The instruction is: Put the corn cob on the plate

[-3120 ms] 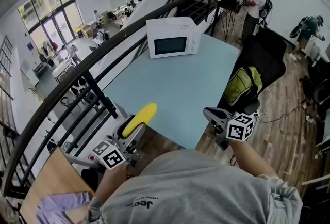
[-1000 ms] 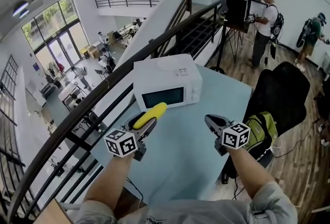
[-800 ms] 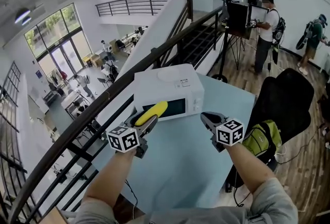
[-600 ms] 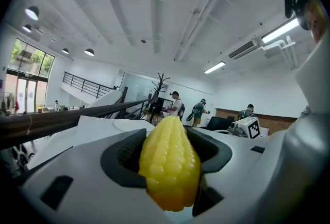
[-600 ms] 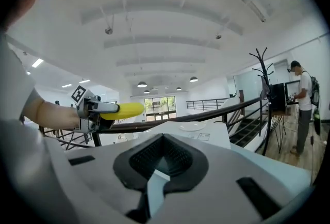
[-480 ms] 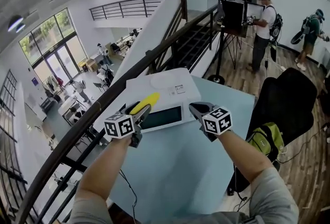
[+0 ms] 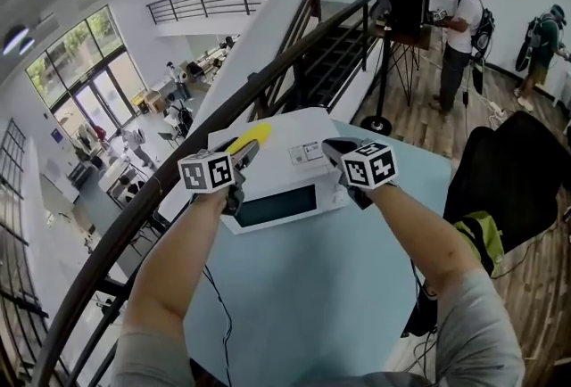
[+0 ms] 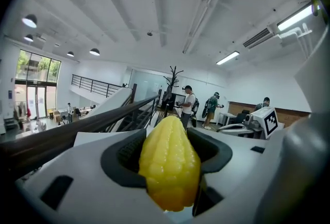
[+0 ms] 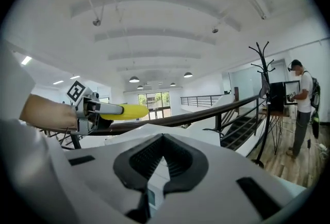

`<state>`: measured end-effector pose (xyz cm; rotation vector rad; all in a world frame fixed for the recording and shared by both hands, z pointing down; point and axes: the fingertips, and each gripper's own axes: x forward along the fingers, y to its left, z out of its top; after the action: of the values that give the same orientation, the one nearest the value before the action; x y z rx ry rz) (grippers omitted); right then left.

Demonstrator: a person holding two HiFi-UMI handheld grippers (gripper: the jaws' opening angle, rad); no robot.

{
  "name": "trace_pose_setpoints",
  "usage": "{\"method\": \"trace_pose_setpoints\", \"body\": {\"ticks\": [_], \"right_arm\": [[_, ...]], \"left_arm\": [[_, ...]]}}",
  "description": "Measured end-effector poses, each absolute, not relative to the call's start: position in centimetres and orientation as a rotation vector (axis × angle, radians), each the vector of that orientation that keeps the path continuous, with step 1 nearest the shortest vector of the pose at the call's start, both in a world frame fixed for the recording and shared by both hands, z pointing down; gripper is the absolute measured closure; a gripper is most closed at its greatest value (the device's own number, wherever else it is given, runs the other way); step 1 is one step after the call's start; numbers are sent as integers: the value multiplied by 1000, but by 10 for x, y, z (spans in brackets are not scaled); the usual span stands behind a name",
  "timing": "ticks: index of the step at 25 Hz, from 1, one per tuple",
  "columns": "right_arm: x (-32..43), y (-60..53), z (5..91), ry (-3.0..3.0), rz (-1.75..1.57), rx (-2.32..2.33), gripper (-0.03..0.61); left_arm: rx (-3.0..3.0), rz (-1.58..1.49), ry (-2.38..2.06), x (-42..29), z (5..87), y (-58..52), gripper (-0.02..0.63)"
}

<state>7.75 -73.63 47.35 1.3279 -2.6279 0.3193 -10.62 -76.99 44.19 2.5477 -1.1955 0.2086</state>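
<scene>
A yellow corn cob [image 7: 250,137] sticks out forward from my left gripper [image 7: 241,155], which is shut on its thick end. In the left gripper view the corn cob [image 8: 169,163] fills the space between the dark pads, tip pointing away from the camera. My right gripper [image 7: 335,151] is level with the left one and a little to its right. Its jaws are shut with nothing between them. Both grippers hover over the top of a white microwave [image 7: 278,191]. The right gripper view also shows the corn cob [image 9: 124,111] at the left. No plate is in view.
The microwave stands on a light blue table [image 7: 312,305] beside a black stair railing [image 7: 134,216] with an open drop behind it. A black chair with a green backpack [image 7: 482,238] sits at the table's right. People [image 7: 459,20] stand at the back right.
Both grippers have moved forward from above the bare table to above the microwave's top. The corn cob has stayed in the left gripper. The right jaws have stayed shut.
</scene>
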Motion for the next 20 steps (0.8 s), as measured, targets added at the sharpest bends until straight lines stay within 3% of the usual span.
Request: {"method": "trace_pose_setpoints", "body": {"ticks": [20], "right_arm": [[64,-850,513,-2484,257,1240,561]], "left_arm": [[2553,524,-1310,-78,502,-888,354]]}}
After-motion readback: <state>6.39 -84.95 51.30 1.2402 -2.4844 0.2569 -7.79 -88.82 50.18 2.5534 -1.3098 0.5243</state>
